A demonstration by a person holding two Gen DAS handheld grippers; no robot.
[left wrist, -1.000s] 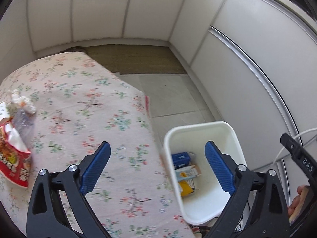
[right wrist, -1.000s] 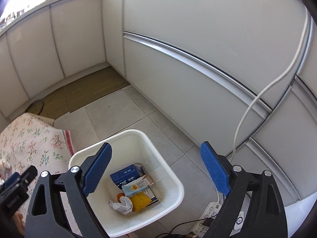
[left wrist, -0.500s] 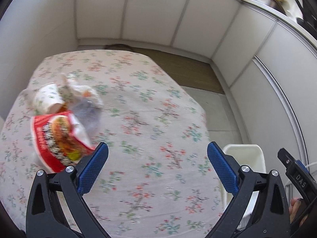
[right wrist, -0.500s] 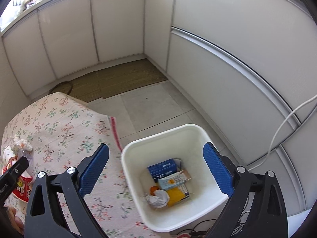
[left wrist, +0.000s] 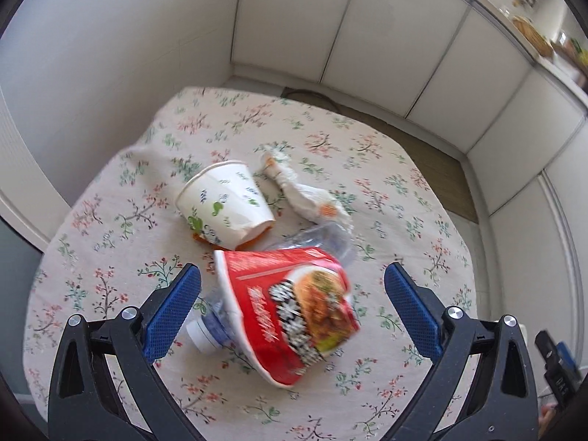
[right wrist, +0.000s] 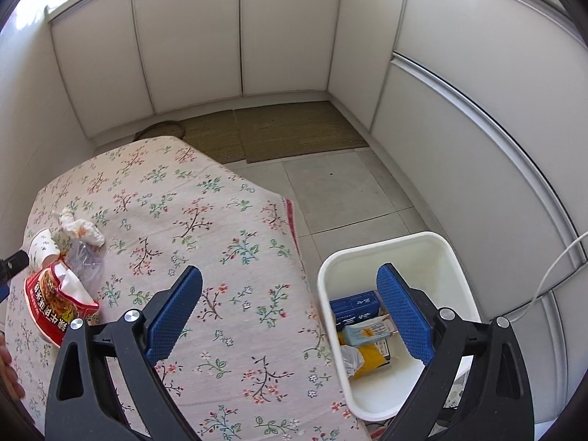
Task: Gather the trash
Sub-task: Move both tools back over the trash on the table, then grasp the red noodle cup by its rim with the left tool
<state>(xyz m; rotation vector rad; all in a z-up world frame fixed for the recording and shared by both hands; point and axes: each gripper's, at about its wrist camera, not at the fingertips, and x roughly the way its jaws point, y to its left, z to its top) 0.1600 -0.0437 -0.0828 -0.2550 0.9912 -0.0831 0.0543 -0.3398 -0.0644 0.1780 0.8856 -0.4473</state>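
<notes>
Trash lies on the floral tablecloth (left wrist: pixel 404 191): a red noodle bowl (left wrist: pixel 294 312) on its side over a crushed clear bottle (left wrist: pixel 209 330), a white paper cup (left wrist: pixel 224 205) on its side, and a crumpled tissue (left wrist: pixel 312 198). My left gripper (left wrist: pixel 292 310) is open and empty, its fingers either side of the red bowl, above it. My right gripper (right wrist: pixel 290 312) is open and empty over the table edge beside the white bin (right wrist: pixel 441 257). The red bowl (right wrist: pixel 55 305) and the tissue (right wrist: pixel 81 229) also show at the left of the right wrist view.
The bin stands on the tiled floor (right wrist: pixel 349 198) right of the table and holds a blue box (right wrist: pixel 352 305), a carton (right wrist: pixel 367 332), a yellow pack (right wrist: pixel 371 358) and crumpled paper. White cabinet walls surround the area. A brown mat (right wrist: pixel 294 128) lies beyond the table. A white cable (right wrist: pixel 562 264) hangs at the right.
Both grippers have swung left, away from the bin. The left one now sits over the pile of trash; the right one has moved from over the bin to the table edge. Both stayed open.
</notes>
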